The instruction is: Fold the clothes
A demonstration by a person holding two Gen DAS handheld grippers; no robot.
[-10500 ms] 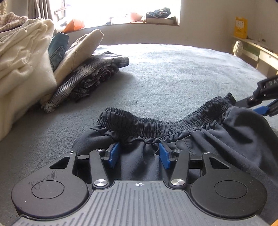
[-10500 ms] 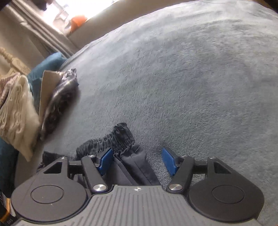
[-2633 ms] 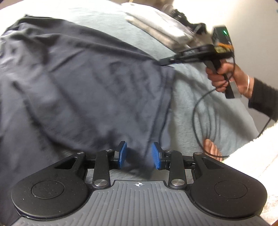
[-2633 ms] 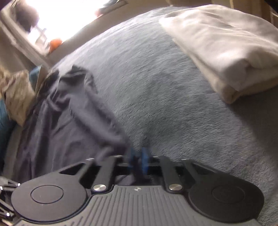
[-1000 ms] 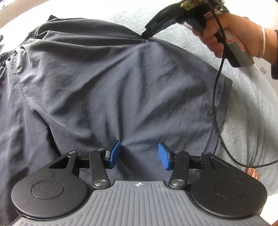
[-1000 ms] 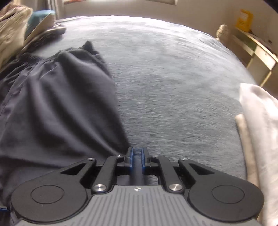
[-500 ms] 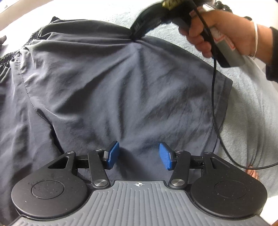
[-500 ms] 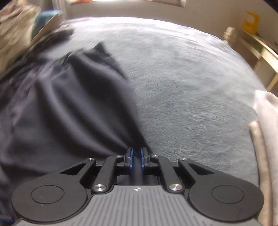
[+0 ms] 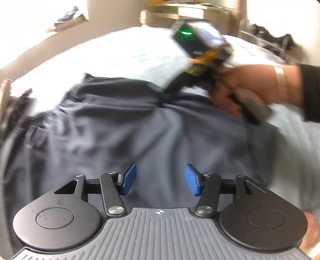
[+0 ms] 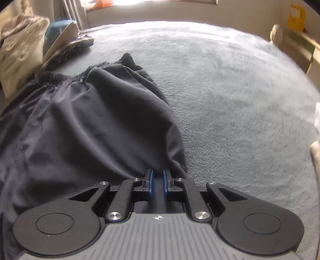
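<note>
Daylight from the window [image 10: 160,2] blows out to white glare, the right hand [image 9: 250,88] beneath it is motion-smeared, and fisheye warp bends both views' edges.

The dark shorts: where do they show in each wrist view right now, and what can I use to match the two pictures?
Left wrist view: the dark shorts fill the middle, behind the open left gripper, which holds nothing.
Right wrist view: they fill the left half; one edge is pinched in the right gripper.
Shared landmark: that pinch, seen in the left view as the right gripper on the shorts' far edge, on the grey blanket.
</note>
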